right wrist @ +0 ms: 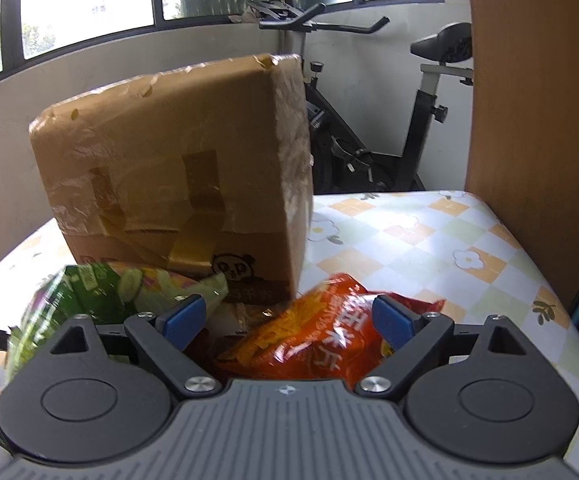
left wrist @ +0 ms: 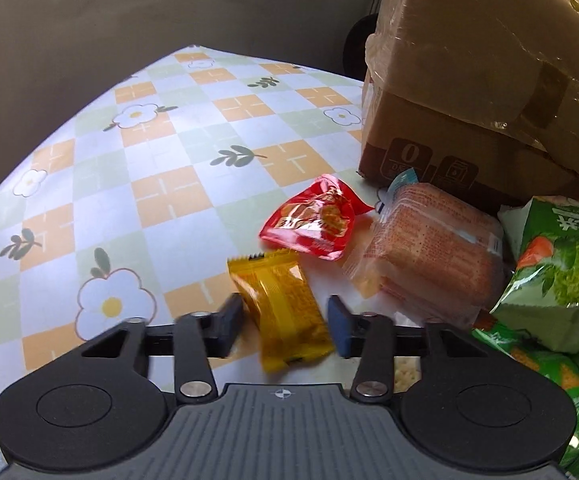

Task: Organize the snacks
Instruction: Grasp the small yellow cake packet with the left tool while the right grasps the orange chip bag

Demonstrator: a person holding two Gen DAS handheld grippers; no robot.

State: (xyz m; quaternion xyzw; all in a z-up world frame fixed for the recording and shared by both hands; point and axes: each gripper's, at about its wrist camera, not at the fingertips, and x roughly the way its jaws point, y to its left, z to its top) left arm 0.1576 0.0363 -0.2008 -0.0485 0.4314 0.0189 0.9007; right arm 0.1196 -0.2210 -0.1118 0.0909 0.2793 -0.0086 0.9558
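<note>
Right wrist: checked tablecloth [right wrist: 429, 240], exercise bike [right wrist: 369, 120] by windows [right wrist: 89, 0].

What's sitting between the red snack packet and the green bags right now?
The clear pack of pink wafers lies between the red packet and the green bags, seen in the left wrist view.

Snack packets [left wrist: 285, 304] lie on the table [left wrist: 161, 148] before the cardboard box [left wrist: 469, 92]

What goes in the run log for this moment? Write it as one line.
left gripper: pads either side of yellow foil snack packet, contact unclear | right gripper: open above orange crinkly chip bag | brown cardboard box: upright behind
</note>
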